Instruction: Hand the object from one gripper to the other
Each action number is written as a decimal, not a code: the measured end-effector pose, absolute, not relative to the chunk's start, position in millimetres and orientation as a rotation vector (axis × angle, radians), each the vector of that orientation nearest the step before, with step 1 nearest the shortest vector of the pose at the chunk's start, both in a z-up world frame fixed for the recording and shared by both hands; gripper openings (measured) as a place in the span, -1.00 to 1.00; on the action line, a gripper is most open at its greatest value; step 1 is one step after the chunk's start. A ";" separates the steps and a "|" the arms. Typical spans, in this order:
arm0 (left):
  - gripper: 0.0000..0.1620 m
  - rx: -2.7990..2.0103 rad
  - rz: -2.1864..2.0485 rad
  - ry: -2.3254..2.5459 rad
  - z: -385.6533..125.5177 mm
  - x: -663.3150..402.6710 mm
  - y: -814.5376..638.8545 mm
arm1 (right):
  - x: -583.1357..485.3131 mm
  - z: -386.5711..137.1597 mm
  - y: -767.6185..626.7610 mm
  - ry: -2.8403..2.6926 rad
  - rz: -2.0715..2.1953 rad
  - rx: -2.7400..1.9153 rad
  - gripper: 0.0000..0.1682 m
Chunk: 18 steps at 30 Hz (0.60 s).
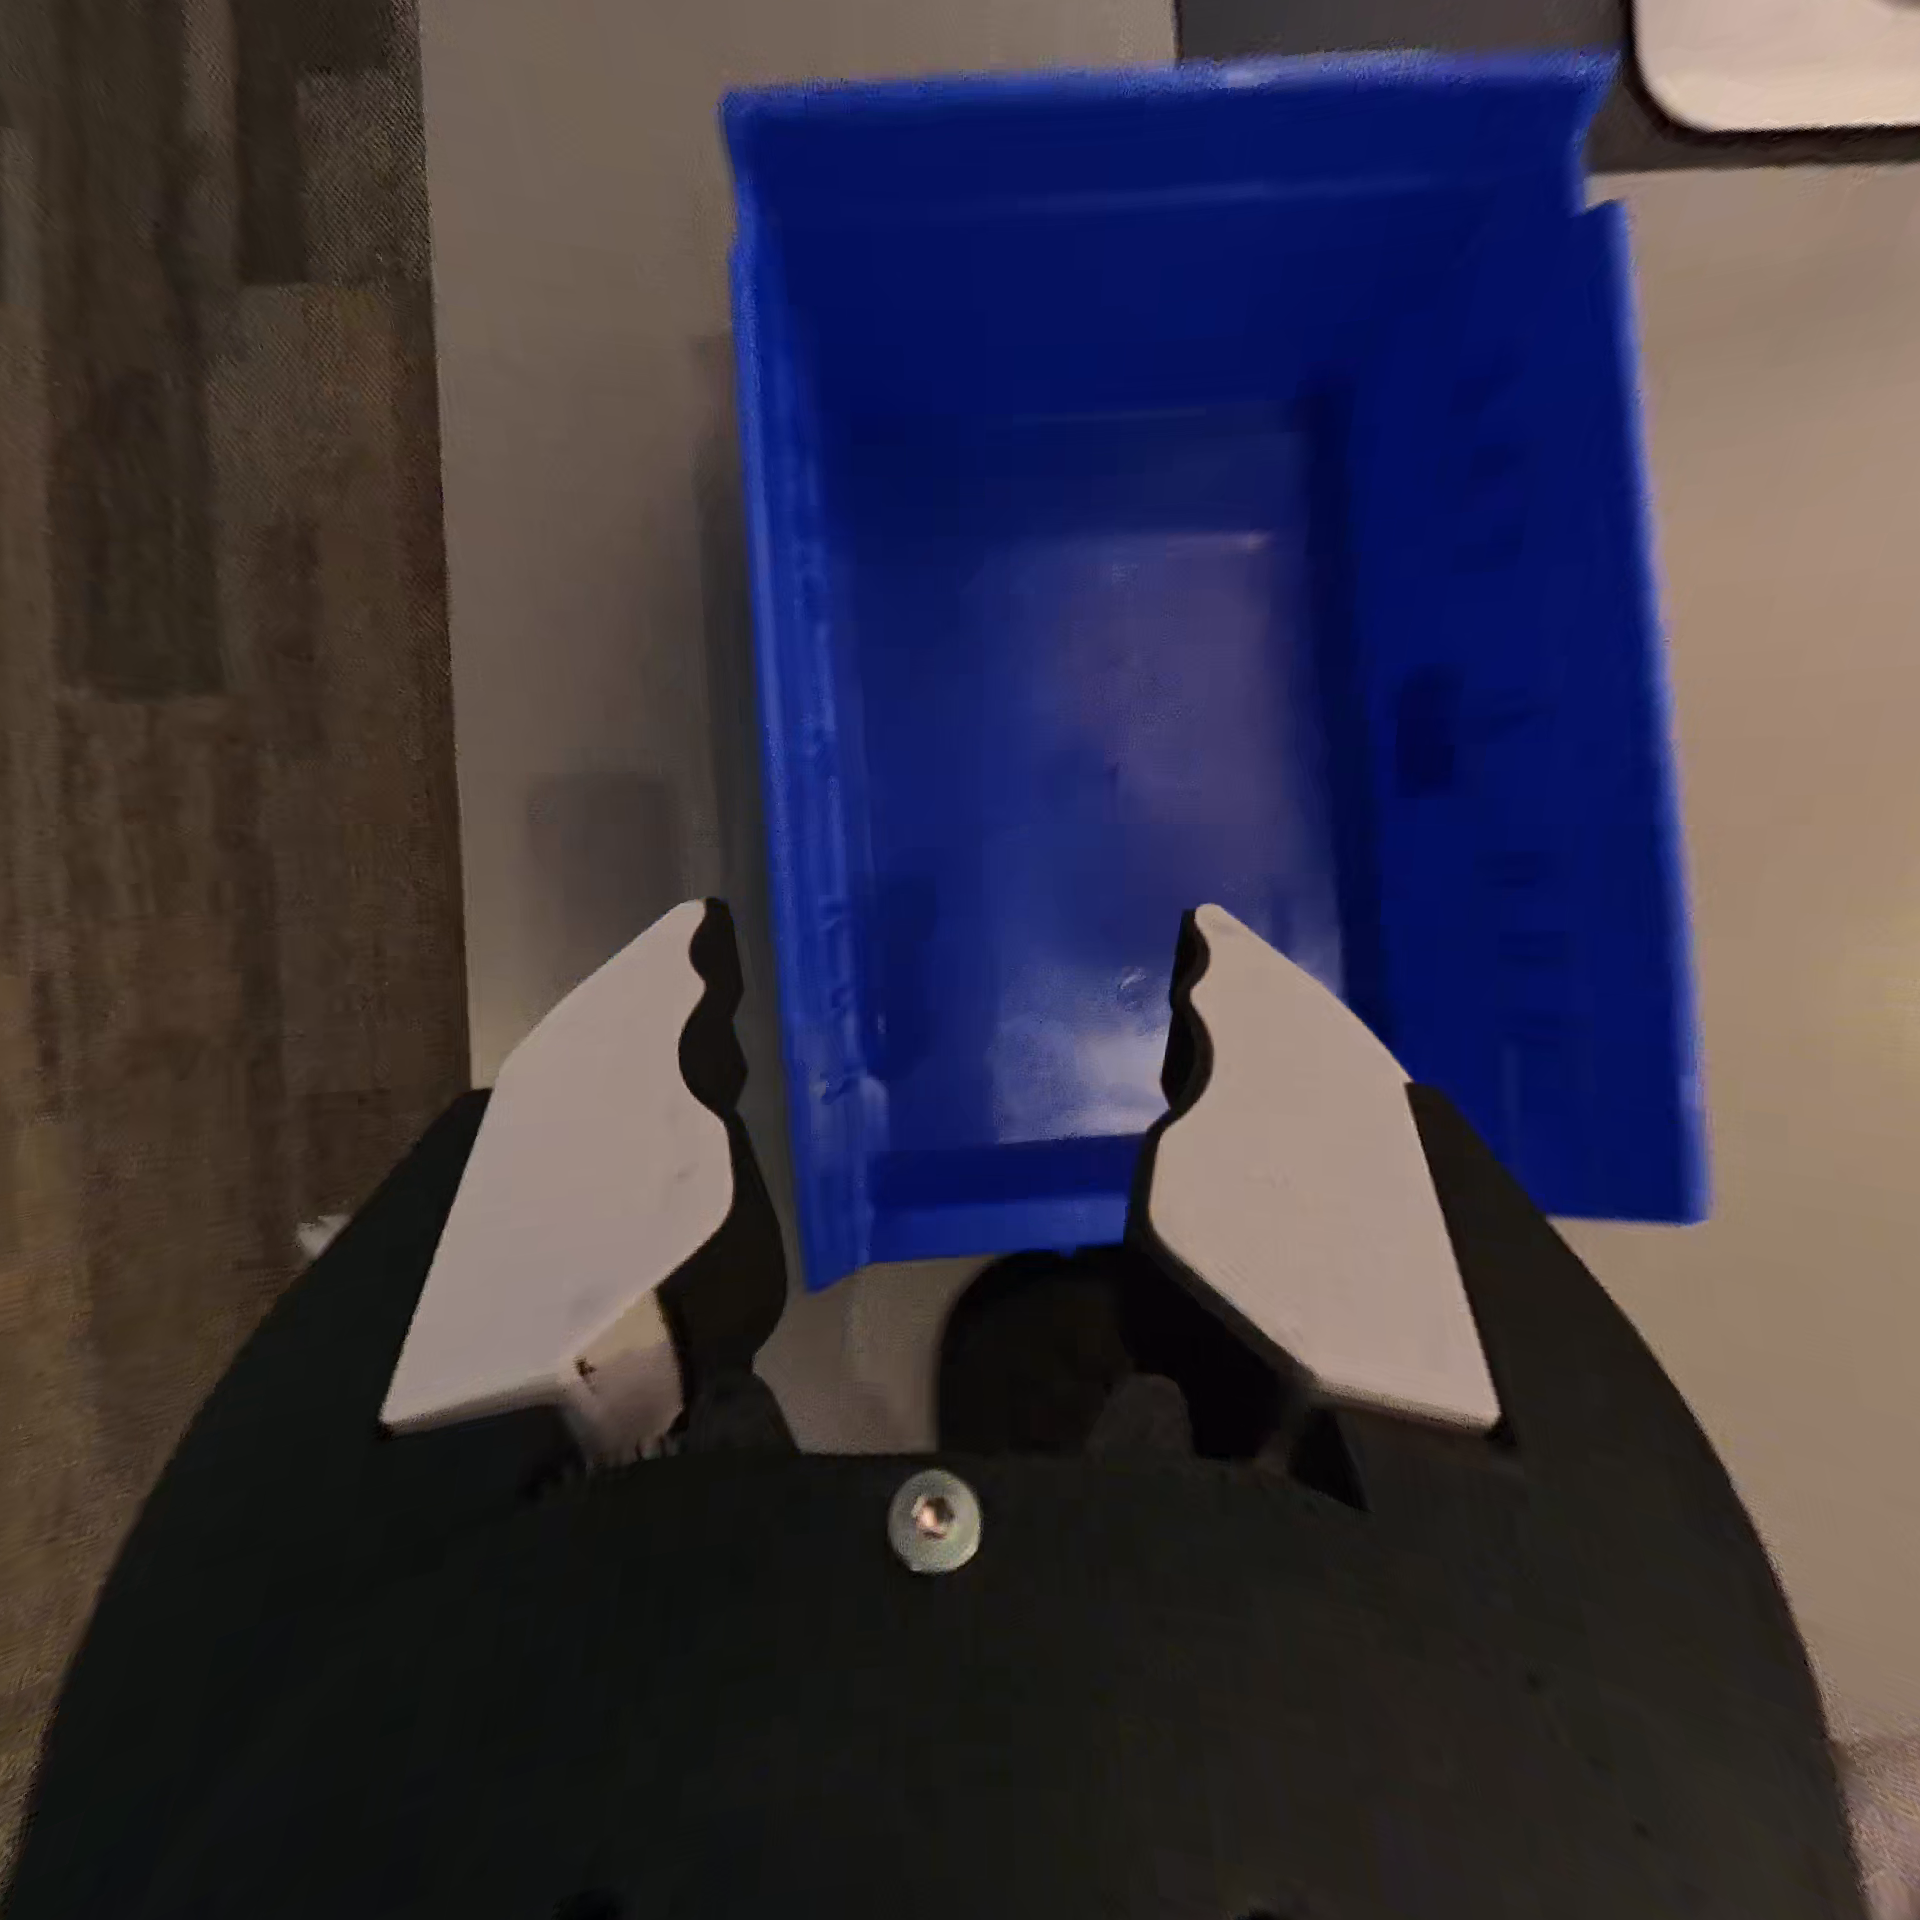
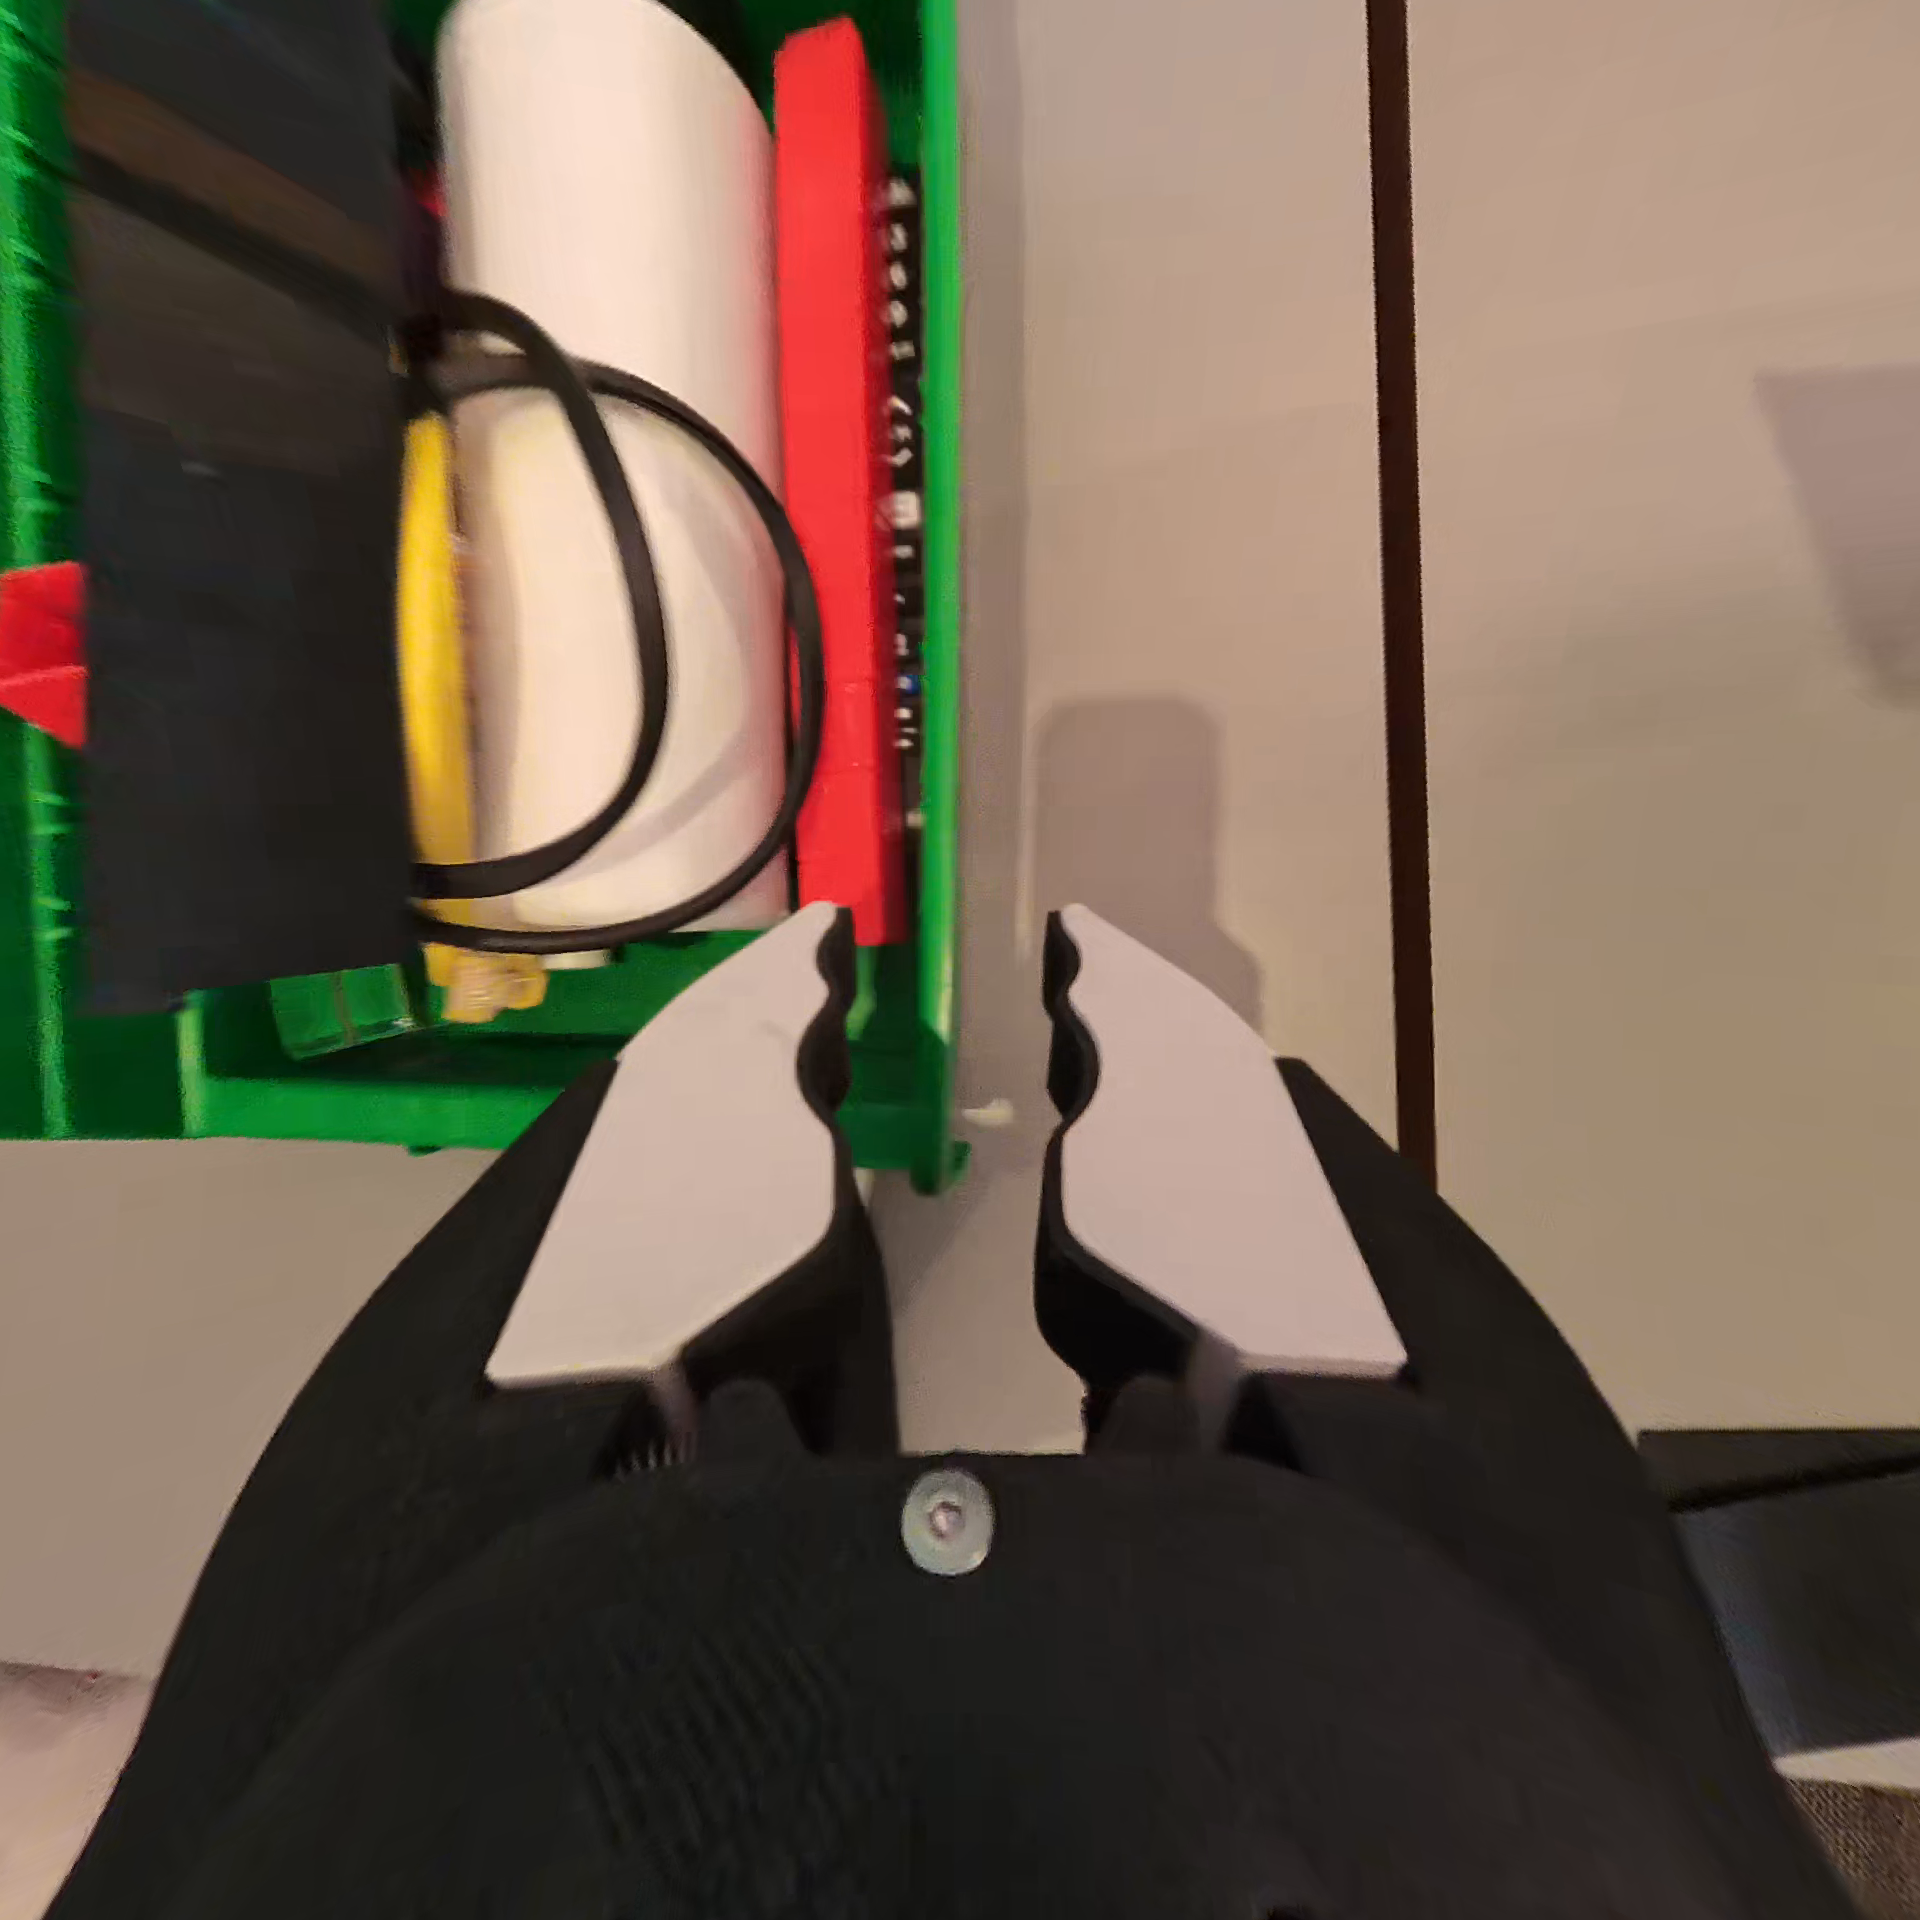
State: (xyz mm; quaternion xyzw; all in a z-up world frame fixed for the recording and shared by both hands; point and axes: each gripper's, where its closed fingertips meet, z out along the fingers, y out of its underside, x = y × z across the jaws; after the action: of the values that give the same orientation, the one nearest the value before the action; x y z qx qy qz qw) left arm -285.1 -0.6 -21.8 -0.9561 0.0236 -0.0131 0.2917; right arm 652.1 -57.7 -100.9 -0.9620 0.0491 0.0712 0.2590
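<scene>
In the left wrist view an empty blue bin (image 1: 1174,644) stands on a pale table. My left gripper (image 1: 956,914) is open and empty, hovering above the bin's near left corner. In the right wrist view a green bin (image 2: 940,623) holds a white cylinder (image 2: 613,436), a red flat block (image 2: 831,520), a black looped cable (image 2: 665,623), a yellow part (image 2: 431,665) and a black block (image 2: 229,571). My right gripper (image 2: 948,920) is open and empty, above the green bin's near right corner, its left finger over the bin.
A pale table top (image 2: 1610,935) lies to the right of the green bin, crossed by a dark thin strip (image 2: 1397,623). Wood-look floor (image 1: 208,623) lies left of the table. A white object (image 1: 1787,73) sits at the far right corner. Spacing between my two grippers at the tips: around 95 cm.
</scene>
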 end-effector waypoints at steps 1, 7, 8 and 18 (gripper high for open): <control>-0.02 -2.538 -0.067 0.045 -30.3 -298.5 -10.3 | 654.1 -108.5 -57.3 0.122 0.203 -2.624 -0.69; -0.10 -2.526 -0.409 -0.034 -62.7 -310.6 -47.2 | 645.3 -117.4 -51.3 0.043 0.281 -2.707 -0.89; -0.14 -2.521 -0.466 -0.043 -65.9 -306.6 -47.9 | 645.5 -117.4 -51.7 0.025 0.244 -2.724 -0.89; -0.93 -2.669 -0.103 0.147 -122.5 -300.0 -40.6 | 618.3 -116.5 -59.0 -0.070 0.133 -2.712 -0.89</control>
State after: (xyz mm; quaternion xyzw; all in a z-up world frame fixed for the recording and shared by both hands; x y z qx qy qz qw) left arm -300.0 -40.6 -122.5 -0.9707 0.0534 -0.0376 0.2313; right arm 618.3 -59.0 -116.5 -0.9760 -0.0253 0.0480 0.2110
